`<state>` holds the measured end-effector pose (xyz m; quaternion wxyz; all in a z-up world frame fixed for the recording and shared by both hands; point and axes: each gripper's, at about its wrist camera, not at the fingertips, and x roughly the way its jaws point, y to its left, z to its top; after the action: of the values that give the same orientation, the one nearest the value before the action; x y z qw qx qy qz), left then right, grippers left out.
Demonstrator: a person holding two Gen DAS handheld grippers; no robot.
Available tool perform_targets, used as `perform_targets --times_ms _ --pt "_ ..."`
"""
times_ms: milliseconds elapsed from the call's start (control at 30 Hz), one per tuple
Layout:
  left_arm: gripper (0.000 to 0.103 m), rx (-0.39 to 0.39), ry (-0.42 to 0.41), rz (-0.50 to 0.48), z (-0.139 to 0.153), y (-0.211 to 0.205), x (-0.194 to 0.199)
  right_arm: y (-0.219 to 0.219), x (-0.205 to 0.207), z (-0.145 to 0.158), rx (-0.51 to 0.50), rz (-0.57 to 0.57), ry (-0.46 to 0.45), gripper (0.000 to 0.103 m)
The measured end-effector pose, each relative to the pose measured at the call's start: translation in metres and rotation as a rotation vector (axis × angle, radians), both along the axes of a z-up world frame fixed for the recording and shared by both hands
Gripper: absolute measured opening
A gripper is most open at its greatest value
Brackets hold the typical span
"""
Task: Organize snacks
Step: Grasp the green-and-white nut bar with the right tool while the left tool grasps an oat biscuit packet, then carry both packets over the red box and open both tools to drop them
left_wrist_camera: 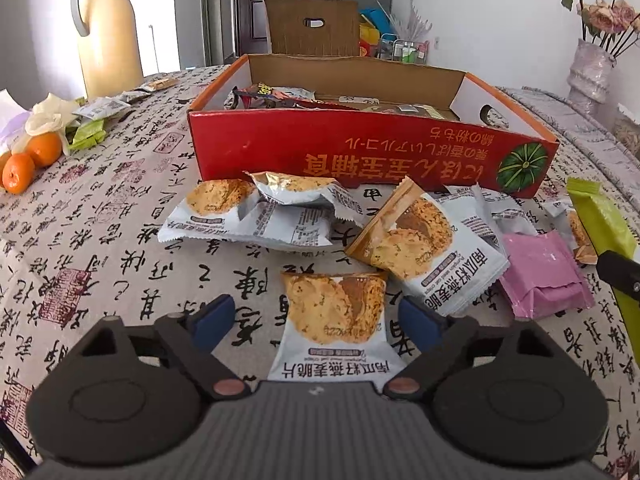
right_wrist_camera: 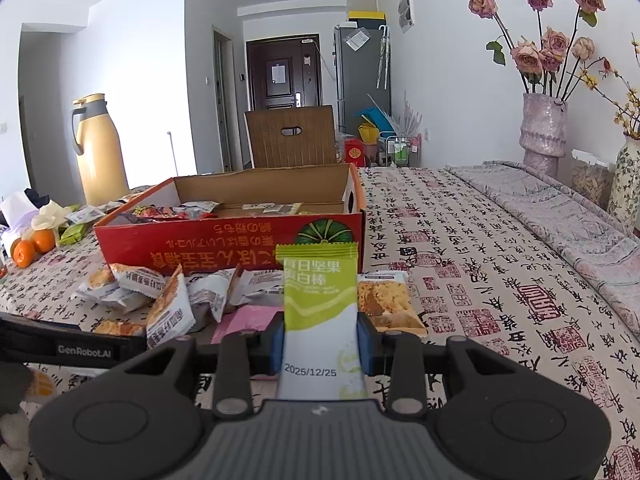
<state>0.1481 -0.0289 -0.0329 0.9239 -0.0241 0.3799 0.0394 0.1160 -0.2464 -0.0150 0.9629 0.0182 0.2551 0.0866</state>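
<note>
Packets of oat crisps lie scattered on the calligraphy-print tablecloth [left_wrist_camera: 120,208] just in front of the red cardboard box [left_wrist_camera: 360,152], and the gathering step is judged to be under way with both hands engaged. The left gripper [left_wrist_camera: 316,320] is lowered over the nearest oat-crisp packet [left_wrist_camera: 334,320], which lies flat between the blue pads [left_wrist_camera: 212,322]; the jaws are seen spread wider than the packet, with a gap on each side, so nothing is gripped yet. The right gripper [right_wrist_camera: 320,344] is clamped on a green nut-bar packet [right_wrist_camera: 320,304], held upright by its lower half, with the box standing just beyond it. A few snacks are already seen inside the box, while a pink packet [left_wrist_camera: 540,280] and several more crisp packets [left_wrist_camera: 248,212] are left in the pile. For the next move, the left jaws would need to be closed squarely on the packet's sides, since a thin, slack wrapper is likely to buckle or slide if caught at a corner. The green bar would then need to be carried over the near wall of the box and released inside, clear of the rim.
</note>
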Motion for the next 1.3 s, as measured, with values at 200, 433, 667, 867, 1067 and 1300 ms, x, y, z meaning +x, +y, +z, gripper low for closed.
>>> perform_targets --times_ms 200,433,667,867,1067,1300 --pt "0.078 0.031 -0.014 -0.003 -0.001 -0.005 -0.001 -0.001 0.002 -0.002 0.005 0.003 0.007 0.034" --pt "0.044 0.025 -0.050 -0.024 0.001 -0.006 -0.009 0.000 0.000 -0.001 0.005 0.003 0.003 0.035" --pt "0.042 0.005 -0.063 -0.067 0.006 -0.005 -0.020 0.002 -0.004 0.002 0.002 0.005 -0.006 0.035" --pt "0.042 -0.010 -0.108 -0.092 0.020 -0.007 -0.031 0.006 -0.006 0.008 0.001 0.009 -0.021 0.035" --pt "0.042 -0.021 -0.165 -0.110 0.041 -0.008 -0.036 0.010 -0.005 0.017 0.003 0.012 -0.044 0.035" --pt "0.042 -0.024 -0.223 -0.123 0.065 -0.010 -0.033 0.015 0.002 0.028 0.009 0.018 -0.073 0.035"
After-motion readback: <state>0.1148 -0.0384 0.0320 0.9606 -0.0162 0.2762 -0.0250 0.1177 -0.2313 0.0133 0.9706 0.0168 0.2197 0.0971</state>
